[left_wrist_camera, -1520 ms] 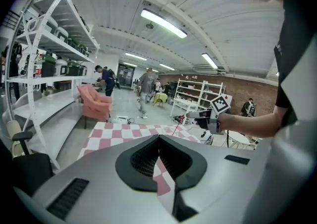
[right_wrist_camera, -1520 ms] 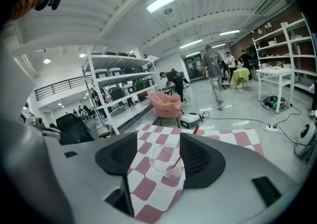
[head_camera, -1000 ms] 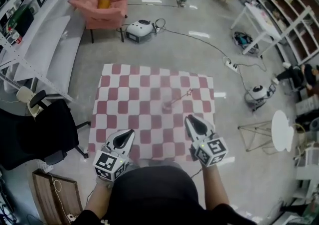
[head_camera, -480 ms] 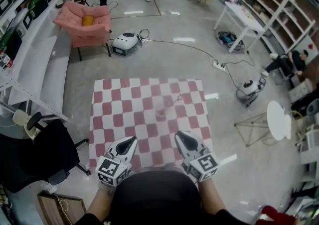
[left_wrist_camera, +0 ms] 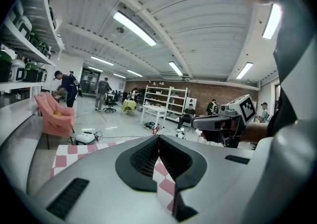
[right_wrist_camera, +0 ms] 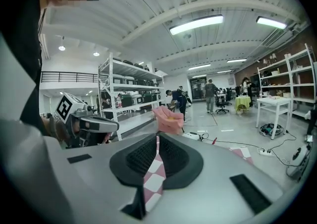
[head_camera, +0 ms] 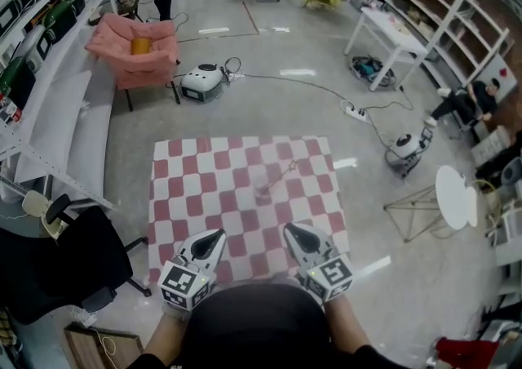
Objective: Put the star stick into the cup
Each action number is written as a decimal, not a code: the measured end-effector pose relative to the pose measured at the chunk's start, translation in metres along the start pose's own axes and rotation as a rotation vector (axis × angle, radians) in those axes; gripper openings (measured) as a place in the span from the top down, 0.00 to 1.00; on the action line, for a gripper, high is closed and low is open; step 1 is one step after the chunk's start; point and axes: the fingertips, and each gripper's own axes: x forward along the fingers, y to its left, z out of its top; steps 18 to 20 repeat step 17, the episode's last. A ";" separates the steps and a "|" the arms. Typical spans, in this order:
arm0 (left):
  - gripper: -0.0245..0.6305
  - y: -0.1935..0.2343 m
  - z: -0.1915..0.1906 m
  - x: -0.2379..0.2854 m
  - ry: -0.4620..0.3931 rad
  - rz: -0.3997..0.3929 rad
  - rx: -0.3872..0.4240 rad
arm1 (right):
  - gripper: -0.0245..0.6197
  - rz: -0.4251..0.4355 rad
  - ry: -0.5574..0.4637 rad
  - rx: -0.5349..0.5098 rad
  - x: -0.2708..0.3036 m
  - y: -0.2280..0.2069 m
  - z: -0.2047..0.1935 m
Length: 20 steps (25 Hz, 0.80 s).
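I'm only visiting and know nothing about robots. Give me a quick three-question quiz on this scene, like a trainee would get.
1. True or false: the right gripper is holding the star stick.
2. Multiple choice: the cup stands on A) the pink armchair, B) the checked mat, C) the round white table.
3. Fill in: the jaws of the left gripper are ____, with nothing between them.

Key
1. False. The stick appears to lean out of the cup, and the right gripper is shut and empty.
2. B.
3. Shut.
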 end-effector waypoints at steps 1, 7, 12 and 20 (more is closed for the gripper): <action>0.90 0.000 0.001 -0.001 -0.002 0.002 0.000 | 0.91 0.001 0.003 0.003 0.000 0.000 -0.001; 0.90 -0.001 0.002 -0.004 -0.006 0.011 -0.003 | 0.91 -0.010 0.003 0.019 -0.002 -0.002 -0.002; 0.90 -0.001 0.002 -0.005 -0.005 0.020 -0.005 | 0.91 -0.019 -0.013 0.017 -0.004 -0.008 0.000; 0.90 -0.001 0.001 -0.007 -0.004 0.025 -0.003 | 0.91 -0.039 -0.040 0.022 -0.005 -0.014 0.002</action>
